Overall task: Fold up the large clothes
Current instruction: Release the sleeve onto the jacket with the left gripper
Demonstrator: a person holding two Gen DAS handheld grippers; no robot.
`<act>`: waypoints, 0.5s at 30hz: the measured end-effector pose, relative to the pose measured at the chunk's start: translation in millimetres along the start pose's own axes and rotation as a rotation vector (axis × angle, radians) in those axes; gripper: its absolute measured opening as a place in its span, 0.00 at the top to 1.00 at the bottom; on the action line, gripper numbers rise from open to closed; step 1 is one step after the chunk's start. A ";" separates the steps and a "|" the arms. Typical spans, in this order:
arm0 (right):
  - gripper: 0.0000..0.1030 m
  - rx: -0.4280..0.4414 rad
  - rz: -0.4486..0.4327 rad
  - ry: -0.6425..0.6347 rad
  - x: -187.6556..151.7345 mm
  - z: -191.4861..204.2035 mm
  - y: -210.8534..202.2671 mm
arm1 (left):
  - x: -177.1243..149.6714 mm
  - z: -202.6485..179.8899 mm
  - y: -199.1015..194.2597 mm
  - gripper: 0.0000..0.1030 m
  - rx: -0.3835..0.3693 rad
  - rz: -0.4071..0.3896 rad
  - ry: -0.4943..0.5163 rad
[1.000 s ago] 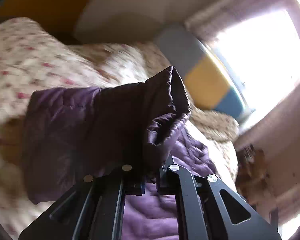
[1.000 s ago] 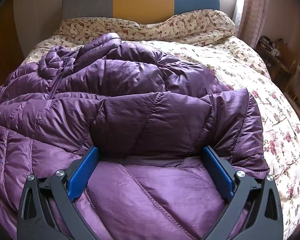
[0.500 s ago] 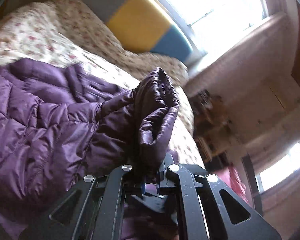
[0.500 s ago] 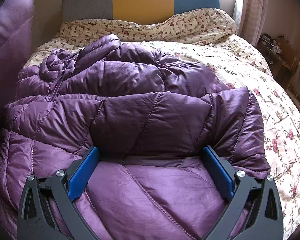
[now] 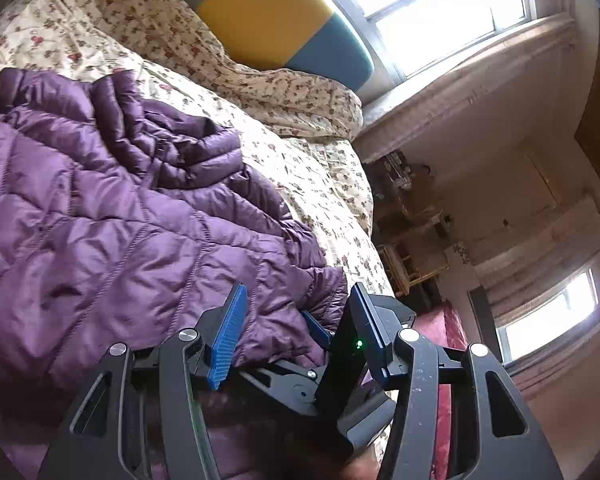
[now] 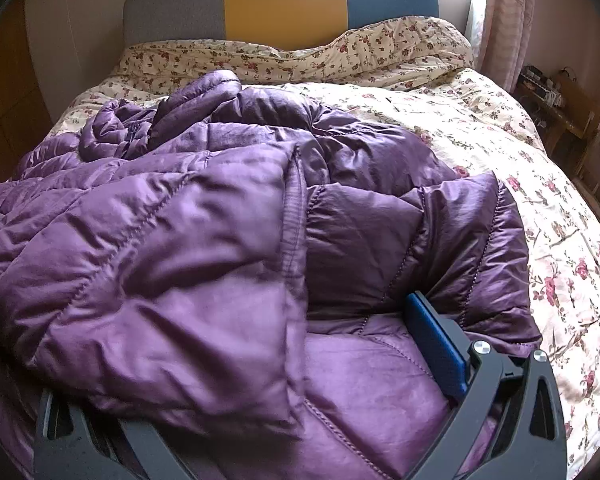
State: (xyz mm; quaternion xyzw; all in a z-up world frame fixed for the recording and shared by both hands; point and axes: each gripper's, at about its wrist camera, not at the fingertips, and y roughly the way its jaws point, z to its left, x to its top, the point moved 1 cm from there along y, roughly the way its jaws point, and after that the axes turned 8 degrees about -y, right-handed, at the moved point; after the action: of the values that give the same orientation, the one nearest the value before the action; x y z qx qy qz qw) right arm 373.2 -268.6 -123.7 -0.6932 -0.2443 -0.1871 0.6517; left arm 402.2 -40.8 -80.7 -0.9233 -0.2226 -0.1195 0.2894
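The left wrist view sits low and close over the purple jacket [image 5: 112,240], rolled to one side, facing across the bed [image 5: 324,184] toward the window [image 5: 440,8] and the room beyond. The right wrist view looks down the bed's length at the headboard [image 6: 284,0], jacket filling its near half. Both share the jacket, floral bedding and headboard.

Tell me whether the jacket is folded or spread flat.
Partly folded. In the right wrist view one quilted side of the jacket lies flipped over its middle, with the panel's edge running down the centre; the collar end is bunched, not flat.
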 end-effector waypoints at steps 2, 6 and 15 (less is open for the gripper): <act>0.02 -0.003 0.002 -0.002 0.3 1.6 -0.1 | -3.2 1.6 -16.7 0.49 0.011 -0.028 0.000; 0.02 -0.011 0.009 -0.009 0.4 2.6 -1.9 | -7.0 18.3 -49.8 0.49 0.109 -0.112 0.010; 0.07 -0.030 0.028 -0.007 -0.6 -6.7 -26.1 | -8.7 70.0 -106.0 0.49 0.322 -0.222 -0.013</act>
State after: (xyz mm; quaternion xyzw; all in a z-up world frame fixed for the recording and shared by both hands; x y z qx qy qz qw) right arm 357.8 -274.5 -102.4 -0.7070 -0.2342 -0.1791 0.6428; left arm 350.1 75.1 -89.0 -0.8354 -0.3412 -0.1077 0.4171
